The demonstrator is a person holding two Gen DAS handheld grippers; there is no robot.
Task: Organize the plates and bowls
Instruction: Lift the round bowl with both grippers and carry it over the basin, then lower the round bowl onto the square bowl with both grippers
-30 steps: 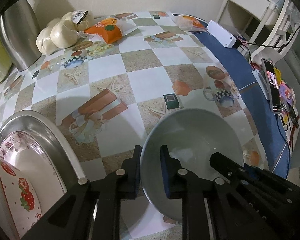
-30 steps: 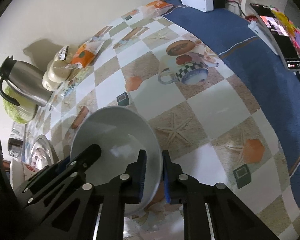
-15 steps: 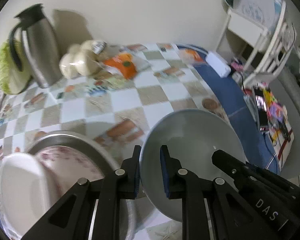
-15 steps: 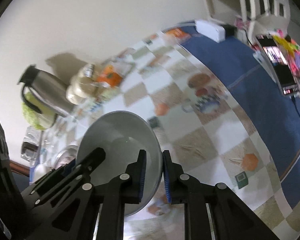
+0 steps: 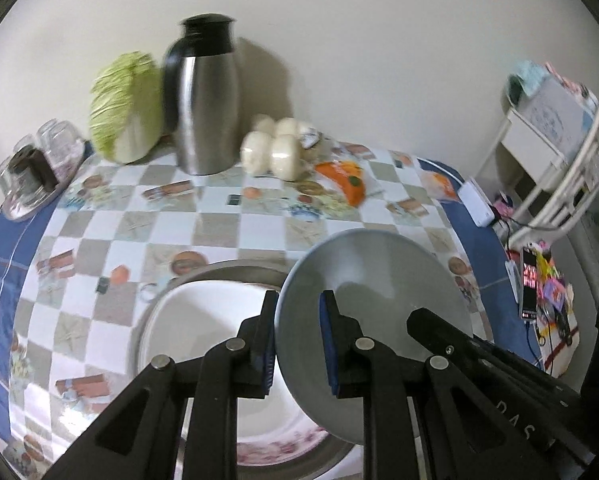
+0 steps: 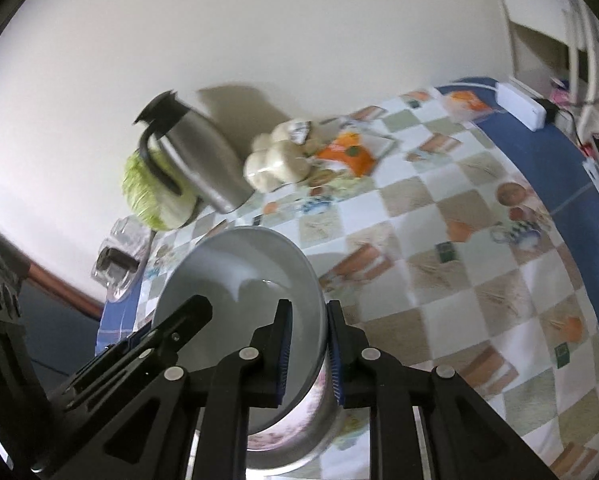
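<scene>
Grey bowl point(image 5: 373, 280) clamped by left gripper point(image 5: 297, 344) and right gripper point(image 6: 307, 354) | white dish point(image 5: 203, 320) beneath half hidden | glasses point(image 5: 39, 160) blurred

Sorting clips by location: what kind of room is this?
Most likely a home kitchen or dining corner: a table under a checked oilcloth holds a steel thermos jug, a napa cabbage and bagged steamed buns.

The grey bowl point(image 5: 373, 280) hangs tilted above the table. A white square plate point(image 5: 203, 320) lies in the steel basin point(image 5: 219, 270) near left.
</scene>
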